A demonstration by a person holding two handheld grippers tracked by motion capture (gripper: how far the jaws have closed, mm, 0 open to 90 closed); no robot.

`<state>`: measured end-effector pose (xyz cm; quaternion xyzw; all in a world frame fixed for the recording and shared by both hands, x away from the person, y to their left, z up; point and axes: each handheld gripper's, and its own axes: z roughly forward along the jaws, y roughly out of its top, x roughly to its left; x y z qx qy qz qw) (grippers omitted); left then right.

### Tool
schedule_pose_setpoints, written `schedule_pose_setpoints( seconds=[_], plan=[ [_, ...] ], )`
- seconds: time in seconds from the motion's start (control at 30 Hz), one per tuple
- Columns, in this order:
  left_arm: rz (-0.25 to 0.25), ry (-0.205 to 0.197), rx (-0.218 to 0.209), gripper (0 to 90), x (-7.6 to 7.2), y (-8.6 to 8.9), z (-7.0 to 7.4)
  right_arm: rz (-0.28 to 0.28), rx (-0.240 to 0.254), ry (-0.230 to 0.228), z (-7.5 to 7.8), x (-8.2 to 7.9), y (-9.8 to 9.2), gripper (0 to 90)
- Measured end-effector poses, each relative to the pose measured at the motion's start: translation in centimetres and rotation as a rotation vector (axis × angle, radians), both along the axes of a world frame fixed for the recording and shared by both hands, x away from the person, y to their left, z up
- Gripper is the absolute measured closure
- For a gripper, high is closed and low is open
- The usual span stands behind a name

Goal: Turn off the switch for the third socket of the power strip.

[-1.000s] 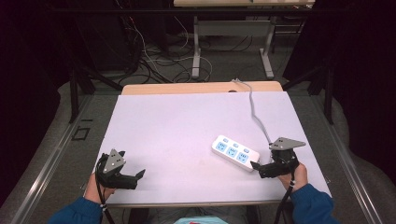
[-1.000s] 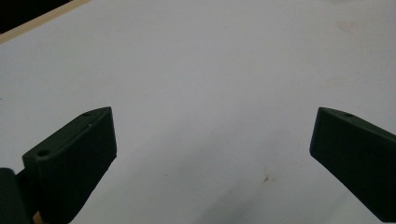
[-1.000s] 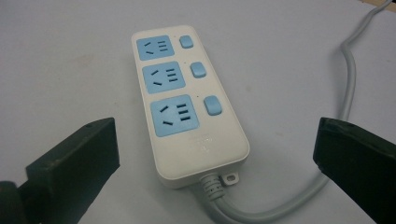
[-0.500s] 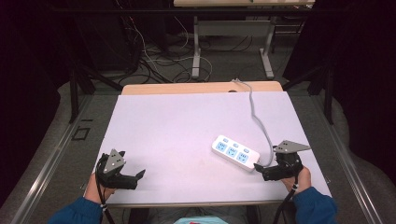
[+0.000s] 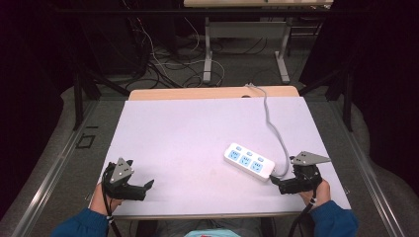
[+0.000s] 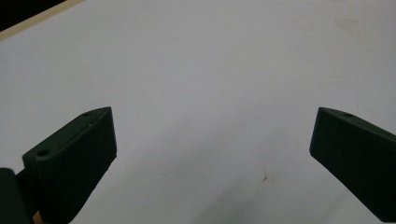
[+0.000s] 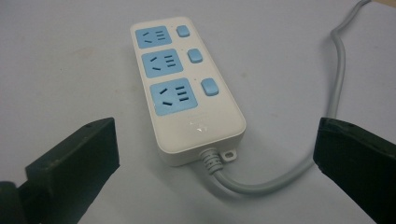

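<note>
Facing the power strip (image 7: 187, 88), right gripper (image 5: 276, 183) jaws wide; left gripper (image 5: 146, 186) jaws wide too

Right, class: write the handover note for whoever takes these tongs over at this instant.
Left tongs: open, holding nothing, resting at the near left of the white table.
Right tongs: open, holding nothing, aimed at the cable end of the power strip, not touching it.
The strip lies flat at the near right; its grey cable loops back and runs off the far edge.
Done: approach only. Left: probably gripping the strip.
</note>
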<state>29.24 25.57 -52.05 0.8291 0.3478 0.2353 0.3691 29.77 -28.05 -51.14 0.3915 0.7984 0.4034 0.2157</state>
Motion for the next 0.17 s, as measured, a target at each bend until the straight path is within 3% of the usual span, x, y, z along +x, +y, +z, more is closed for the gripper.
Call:
schedule_pose_setpoints(
  seconds=[0.17],
  plan=[
    [-0.004, -0.007, 0.016, 0.6, 0.15, 0.04, 0.01, -0.01, 0.002, -0.011, 0.12, -0.11, -0.22, 0.0]
  ],
)
